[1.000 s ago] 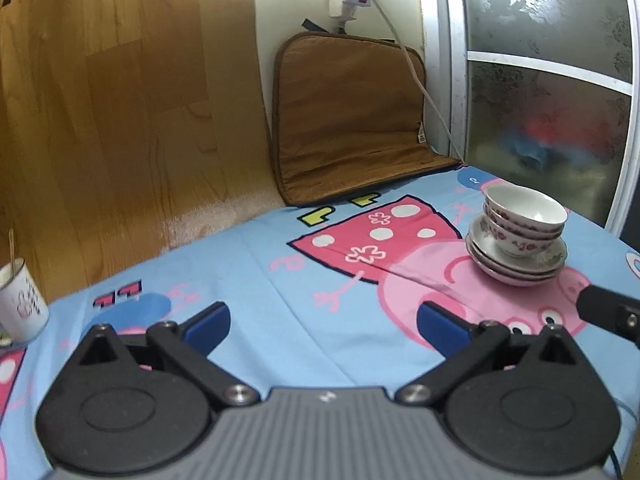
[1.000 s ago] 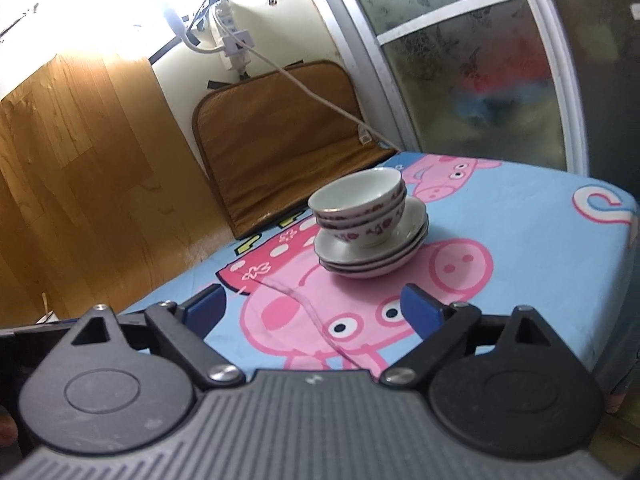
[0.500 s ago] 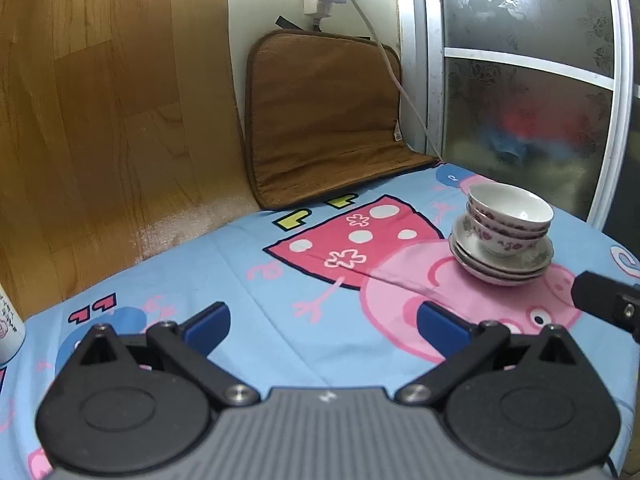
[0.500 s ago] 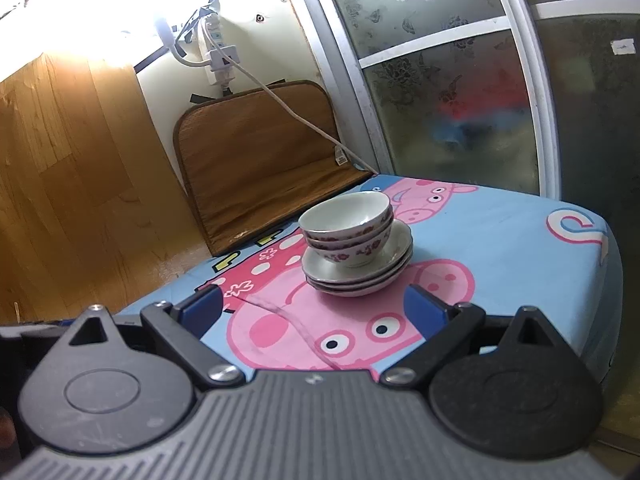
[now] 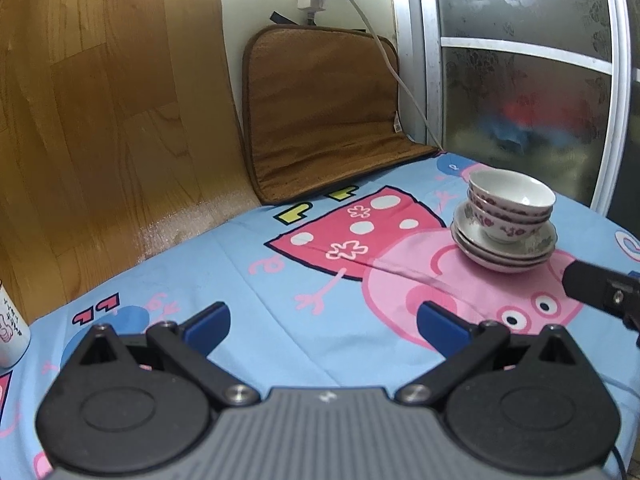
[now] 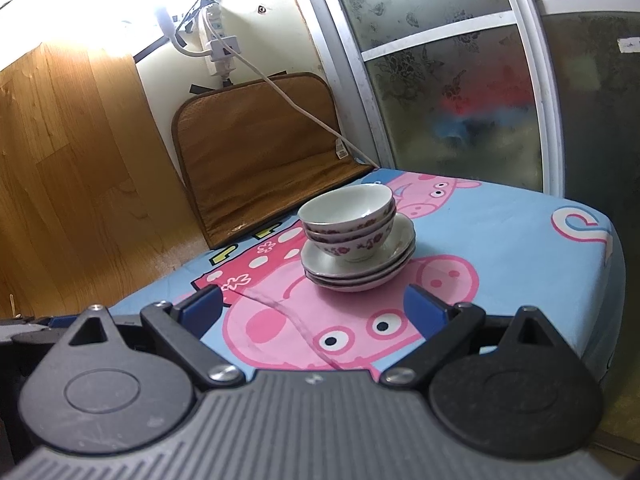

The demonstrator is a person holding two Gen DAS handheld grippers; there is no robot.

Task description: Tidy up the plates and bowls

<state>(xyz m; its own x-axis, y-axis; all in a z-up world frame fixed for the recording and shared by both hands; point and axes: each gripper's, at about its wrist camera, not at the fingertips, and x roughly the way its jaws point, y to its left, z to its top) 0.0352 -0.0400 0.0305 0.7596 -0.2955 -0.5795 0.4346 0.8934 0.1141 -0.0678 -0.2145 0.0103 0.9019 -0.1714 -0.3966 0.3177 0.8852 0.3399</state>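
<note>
Stacked white bowls with red flower trim sit on stacked white plates, on a table under a blue cartoon-pig cloth. My left gripper is open and empty, to the left of the stack and nearer than it. My right gripper is open and empty, facing the stack from a short way off. A black part of the right gripper shows in the left wrist view at the right edge.
A brown padded mat leans on the back wall under a power strip and white cable. A wooden panel stands on the left. Frosted glass doors are on the right. A white cup stands at far left.
Both grippers have drifted with slight turning; the stack now sits a little further right and larger in the left view, and more centred in the right view. The dishes have not moved.
</note>
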